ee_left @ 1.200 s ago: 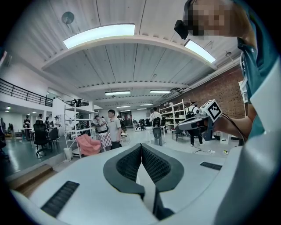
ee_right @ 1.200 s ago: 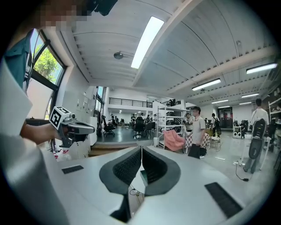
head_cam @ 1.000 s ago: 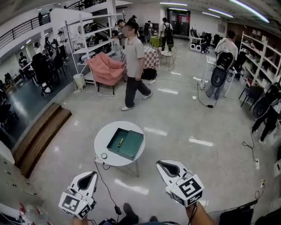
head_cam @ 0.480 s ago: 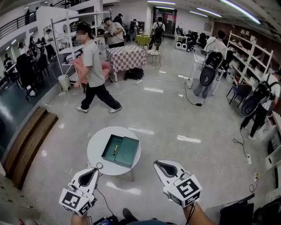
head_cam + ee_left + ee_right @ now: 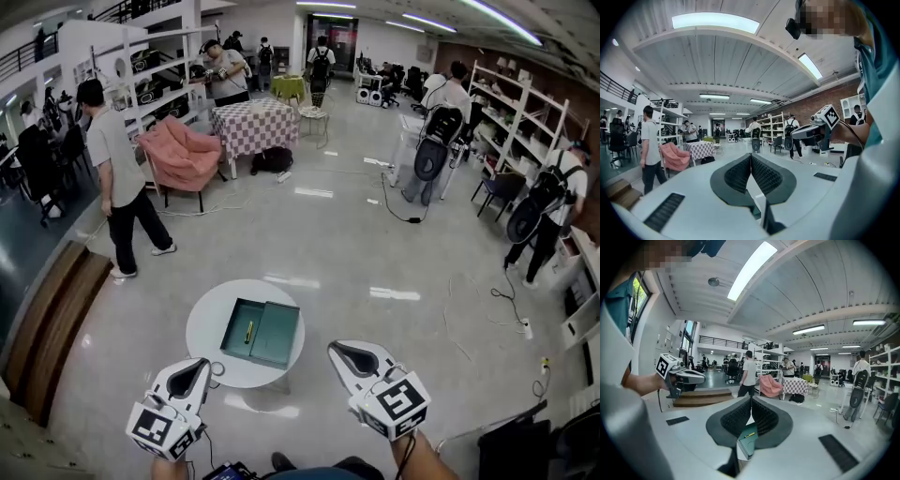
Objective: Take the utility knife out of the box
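Note:
A round white table (image 5: 208,330) stands on the floor ahead of me, and on it lies an open green box (image 5: 274,336). A yellow utility knife (image 5: 248,331) lies in the box's left half. My left gripper (image 5: 188,375) hangs shut and empty short of the table's near left edge. My right gripper (image 5: 352,357) is shut and empty too, to the right of the table. In the right gripper view the box (image 5: 751,442) and knife (image 5: 749,434) show below the closed tips (image 5: 751,399). In the left gripper view the pads (image 5: 761,176) meet, with nothing between them.
A person (image 5: 117,178) walks at the left near a wooden step (image 5: 52,319). A pink armchair (image 5: 183,155) and a checkered table (image 5: 253,122) stand farther back. More people and shelves (image 5: 525,131) are at the right. A small round object (image 5: 217,368) sits at the table's near edge.
The table with the box has come nearer in the head view. The walking person has crossed from the middle to the left. Both grippers stay shut.

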The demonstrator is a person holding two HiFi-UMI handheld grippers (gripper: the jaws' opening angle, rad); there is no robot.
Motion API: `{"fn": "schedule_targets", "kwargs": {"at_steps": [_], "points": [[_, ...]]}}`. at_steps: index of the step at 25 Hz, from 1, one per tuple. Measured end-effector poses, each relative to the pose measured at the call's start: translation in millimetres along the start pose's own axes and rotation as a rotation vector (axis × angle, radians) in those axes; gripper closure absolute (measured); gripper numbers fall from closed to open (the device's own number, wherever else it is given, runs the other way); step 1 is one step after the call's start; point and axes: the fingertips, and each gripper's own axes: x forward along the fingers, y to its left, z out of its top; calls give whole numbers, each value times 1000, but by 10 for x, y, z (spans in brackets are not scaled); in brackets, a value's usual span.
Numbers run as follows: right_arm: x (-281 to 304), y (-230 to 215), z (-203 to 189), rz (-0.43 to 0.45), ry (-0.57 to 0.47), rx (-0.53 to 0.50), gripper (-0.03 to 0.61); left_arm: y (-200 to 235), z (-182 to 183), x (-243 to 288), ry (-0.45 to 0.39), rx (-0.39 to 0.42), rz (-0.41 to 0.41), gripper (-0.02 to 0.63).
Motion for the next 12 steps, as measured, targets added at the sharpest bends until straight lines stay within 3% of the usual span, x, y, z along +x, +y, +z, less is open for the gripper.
{"fn": "schedule_targets", "kwargs": {"at_steps": [7,12], "points": [[253,-73,-67,-13,32,-1,541,181,-161,181,0,-12,-20,595],[779,-375,5,32,19,-1,541,540,-206,448,13,-18,36,595]]}}
